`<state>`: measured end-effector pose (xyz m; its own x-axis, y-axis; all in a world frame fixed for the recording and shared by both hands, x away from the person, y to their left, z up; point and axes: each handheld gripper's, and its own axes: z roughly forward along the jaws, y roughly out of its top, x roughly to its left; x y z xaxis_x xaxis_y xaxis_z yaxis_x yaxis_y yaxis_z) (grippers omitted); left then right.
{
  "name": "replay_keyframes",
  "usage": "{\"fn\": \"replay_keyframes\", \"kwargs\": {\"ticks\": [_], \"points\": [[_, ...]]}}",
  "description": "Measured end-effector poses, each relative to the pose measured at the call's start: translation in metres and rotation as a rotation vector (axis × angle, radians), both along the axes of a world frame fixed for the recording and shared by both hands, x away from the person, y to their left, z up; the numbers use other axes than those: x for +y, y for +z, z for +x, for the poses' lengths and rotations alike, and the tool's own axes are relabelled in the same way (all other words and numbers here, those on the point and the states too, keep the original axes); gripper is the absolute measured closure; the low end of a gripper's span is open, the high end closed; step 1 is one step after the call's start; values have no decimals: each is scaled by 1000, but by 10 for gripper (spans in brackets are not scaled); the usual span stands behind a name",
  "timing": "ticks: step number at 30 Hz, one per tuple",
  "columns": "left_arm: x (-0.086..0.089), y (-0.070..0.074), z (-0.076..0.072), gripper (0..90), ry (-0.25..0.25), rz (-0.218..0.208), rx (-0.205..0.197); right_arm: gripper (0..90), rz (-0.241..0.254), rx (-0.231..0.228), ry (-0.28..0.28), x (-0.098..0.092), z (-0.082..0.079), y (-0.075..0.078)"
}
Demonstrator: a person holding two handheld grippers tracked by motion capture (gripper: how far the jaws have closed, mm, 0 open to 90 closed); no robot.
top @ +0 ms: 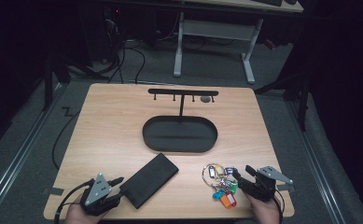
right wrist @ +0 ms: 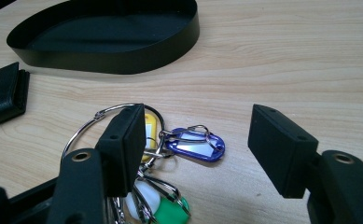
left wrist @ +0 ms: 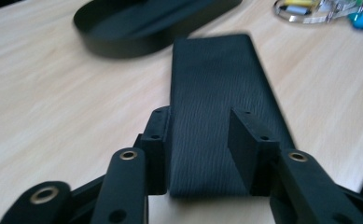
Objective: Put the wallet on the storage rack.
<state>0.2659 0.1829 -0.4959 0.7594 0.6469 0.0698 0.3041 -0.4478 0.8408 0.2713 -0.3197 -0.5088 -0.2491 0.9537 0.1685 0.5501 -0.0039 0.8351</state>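
At the lower left of the high view, the left gripper [top: 117,185] sits at the near end of a flat black textured wallet [top: 149,179] lying diagonally on the light wooden table [top: 109,126]. In the left gripper view, the jaws stand spread either side of the wallet's near end; whether the pads touch its edges is hard to make out, and the wallet's near corners are hidden behind them. At the lower right of the high view, the right gripper [top: 240,177] has its jaws spread, empty, over a bunch of coloured plastic key tags on metal rings [top: 220,181]. In the right gripper view, one jaw covers part of the bunch. Farther up, at frame centre, stands a black oval metal tray [top: 179,134] with a black T-shaped hook rack [top: 183,93] rising behind.
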Motion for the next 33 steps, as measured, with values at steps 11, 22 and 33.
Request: {"fn": "replay_keyframes", "kwargs": {"ticks": [11, 22, 33], "points": [[-41, -13, -18, 436, -111, 155, -29, 374, -4, 22, -4, -2, 0, -5], [-55, -26, -29, 377, -131, 305, -95, 373, -4, 23, 7, 4, 2, -4], [-53, -34, -28, 454, -74, 326, -131, 371, 3, 27, 14, 2, 5, -5]]}}
